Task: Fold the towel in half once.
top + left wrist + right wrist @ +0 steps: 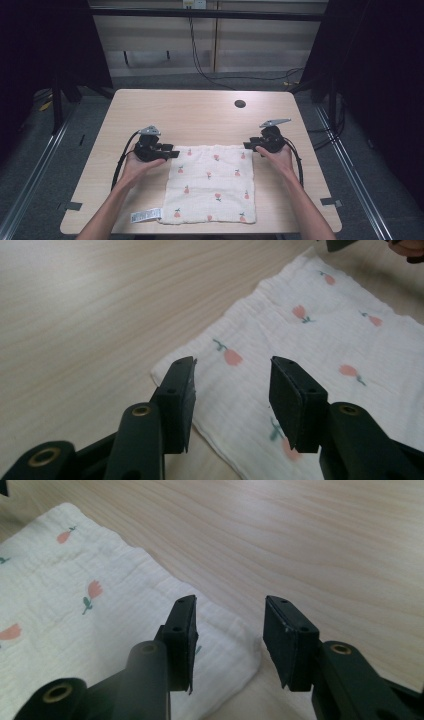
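On the wooden table (150, 107) lies a flat white cloth (212, 182) printed with small pink flowers; left gripper (167, 151) and right gripper (251, 146) flank its far corners, jaws spread, gripping nothing.

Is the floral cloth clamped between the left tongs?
No: the left tongs stand open above the floral cloth, pads clear of it.

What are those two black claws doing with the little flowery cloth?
A person holds a claw in each hand at the far corners of a white cloth printed with small pink flowers. The cloth lies flat on the wooden table, its label sticking out at the near left corner. The left claw and the right claw both stand open, each poised at its own corner. Neither is pinching the cloth right now.
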Demonstrator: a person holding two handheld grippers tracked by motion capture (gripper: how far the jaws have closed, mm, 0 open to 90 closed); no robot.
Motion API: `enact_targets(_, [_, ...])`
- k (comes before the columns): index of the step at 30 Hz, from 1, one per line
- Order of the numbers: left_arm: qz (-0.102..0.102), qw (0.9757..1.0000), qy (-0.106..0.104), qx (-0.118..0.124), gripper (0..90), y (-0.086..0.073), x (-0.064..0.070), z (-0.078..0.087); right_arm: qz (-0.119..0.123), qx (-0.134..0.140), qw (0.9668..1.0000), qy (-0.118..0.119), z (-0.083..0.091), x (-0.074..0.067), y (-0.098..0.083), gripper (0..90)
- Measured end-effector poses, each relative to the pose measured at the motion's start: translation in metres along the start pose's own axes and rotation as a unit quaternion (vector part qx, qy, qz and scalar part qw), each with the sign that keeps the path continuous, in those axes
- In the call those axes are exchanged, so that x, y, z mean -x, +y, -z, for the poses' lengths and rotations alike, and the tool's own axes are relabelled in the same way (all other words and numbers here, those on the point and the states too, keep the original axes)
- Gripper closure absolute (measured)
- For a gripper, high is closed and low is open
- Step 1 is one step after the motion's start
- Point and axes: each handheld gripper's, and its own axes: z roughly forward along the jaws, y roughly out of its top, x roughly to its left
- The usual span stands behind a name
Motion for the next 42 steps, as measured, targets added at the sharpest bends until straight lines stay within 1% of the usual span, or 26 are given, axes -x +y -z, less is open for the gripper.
enact_targets(1, [0.003, 1.0000, 0.003, -0.004, 54.2, 0.004, -0.005, -0.006, 0.004, -0.005, 0.9998, -0.018, -0.004, 0.001, -0.002, 57.7])
enact_targets(4, [0.005, 1.0000, 0.007, -0.003, 54.8, 0.006, -0.012, -0.011, 0.002, -0.012, 0.9998, -0.015, -0.007, 0.004, -0.004, 58.4])
enact_targets(7, [0.022, 0.9997, 0.010, 0.000, 55.1, 0.004, -0.018, -0.013, -0.002, -0.011, 0.9998, -0.015, -0.010, 0.005, -0.006, 62.6])
enact_targets(9, [0.017, 0.9997, 0.016, -0.011, 55.3, 0.002, -0.019, -0.015, 0.003, -0.027, 0.9993, -0.025, -0.013, 0.004, -0.008, 70.1])
enact_targets(12, [0.019, 0.9993, 0.030, -0.012, 56.9, -0.001, -0.024, -0.019, 0.002, -0.024, 0.9995, -0.021, -0.014, 0.005, -0.010, 80.9])
enact_targets(14, [0.031, 0.9989, 0.032, -0.013, 59.4, -0.004, -0.026, -0.022, 0.009, -0.025, 0.9994, -0.023, -0.013, 0.003, -0.010, 87.7])
enact_targets(15, [0.031, 0.9989, 0.032, -0.013, 60.0, -0.004, -0.026, -0.022, 0.009, -0.025, 0.9994, -0.023, -0.013, 0.003, -0.010, 87.7])
enact_targets(16, [0.031, 0.9986, 0.040, -0.015, 60.0, -0.005, -0.025, -0.024, 0.007, -0.022, 0.9997, -0.013, -0.013, 0.002, -0.010, 88.0])
enact_targets(17, [0.029, 0.9988, 0.037, -0.017, 60.0, -0.005, -0.025, -0.025, 0.007, -0.022, 0.9997, -0.013, -0.013, 0.002, -0.010, 88.0])
enact_targets(19, [0.021, 0.9985, 0.046, -0.024, 60.3, -0.005, -0.024, -0.027, 0.006, -0.018, 0.9998, -0.005, -0.014, 0.001, -0.010, 88.1])
enact_targets(21, [0.028, 0.9985, 0.044, -0.019, 60.8, -0.006, -0.026, -0.028, 0.007, -0.019, 0.9998, -0.006, -0.014, 0.000, -0.010, 88.1])
enact_targets(23, [0.022, 0.9984, 0.048, -0.022, 60.8, -0.005, -0.024, -0.028, 0.009, -0.016, 0.9998, -0.005, -0.014, 0.000, -0.010, 88.1])
enact_targets(24, [0.022, 0.9986, 0.044, -0.020, 60.8, -0.005, -0.023, -0.028, 0.005, -0.013, 0.9999, -0.003, -0.011, 0.000, -0.010, 88.0])
enact_targets(25, [0.018, 0.9983, 0.050, -0.025, 60.8, -0.005, -0.022, -0.030, 0.005, -0.013, 0.9999, -0.003, -0.011, 0.000, -0.010, 88.0])
enact_targets(26, [0.014, 0.9980, 0.055, -0.025, 61.6, -0.005, -0.021, -0.031, 0.003, -0.008, 1.0000, -0.001, -0.010, 0.000, -0.010, 88.0])
enact_targets(29, [0.022, 0.9981, 0.057, -0.014, 63.6, -0.005, -0.020, -0.033, 0.005, -0.007, 1.0000, 0.000, -0.007, -0.001, -0.009, 87.8])
enact_targets(30, [0.010, 0.9984, 0.053, -0.018, 69.0, -0.005, -0.018, -0.034, 0.003, -0.002, 1.0000, 0.007, -0.005, -0.002, -0.009, 87.7])
enact_targets(31, [0.010, 0.9984, 0.053, -0.018, 72.2, -0.005, -0.018, -0.034, 0.003, -0.002, 1.0000, 0.007, -0.005, -0.002, -0.009, 87.7])
enact_targets(32, [0.005, 0.9980, 0.060, -0.020, 72.2, -0.005, -0.016, -0.035, 0.003, 0.000, 1.0000, 0.009, -0.004, -0.003, -0.009, 87.7])
enact_targets(33, [0.000, 0.9986, 0.046, -0.024, 84.0, -0.005, -0.015, -0.036, 0.007, 0.002, 0.9999, 0.013, -0.001, -0.005, -0.008, 87.8])
enact_targets(34, [0.000, 0.9986, 0.046, -0.024, 85.8, -0.005, -0.015, -0.036, 0.003, 0.007, 0.9999, 0.015, 0.000, -0.006, -0.008, 87.9])
enact_targets(36, [-0.001, 0.9988, 0.041, -0.026, 86.8, -0.005, -0.014, -0.036, 0.002, 0.008, 0.9998, 0.017, 0.001, -0.006, -0.008, 88.0])
enact_targets(37, [0.005, 0.9993, 0.028, -0.024, 87.0, -0.005, -0.015, -0.035, 0.005, 0.007, 0.9998, 0.017, 0.001, -0.007, -0.008, 88.1])
enact_targets(38, [0.007, 0.9995, 0.021, -0.023, 87.0, -0.005, -0.015, -0.034, 0.005, 0.008, 0.9996, 0.026, 0.002, -0.008, -0.009, 88.4])
enact_targets(39, [0.005, 0.9995, 0.016, -0.026, 87.0, -0.005, -0.014, -0.034, 0.005, 0.008, 0.9996, 0.026, 0.002, -0.008, -0.009, 88.4])
enact_targets(42, [0.003, 0.9998, 0.011, -0.019, 87.0, -0.001, -0.010, -0.030, 0.007, 0.008, 0.9993, 0.034, 0.002, -0.010, -0.010, 88.5])
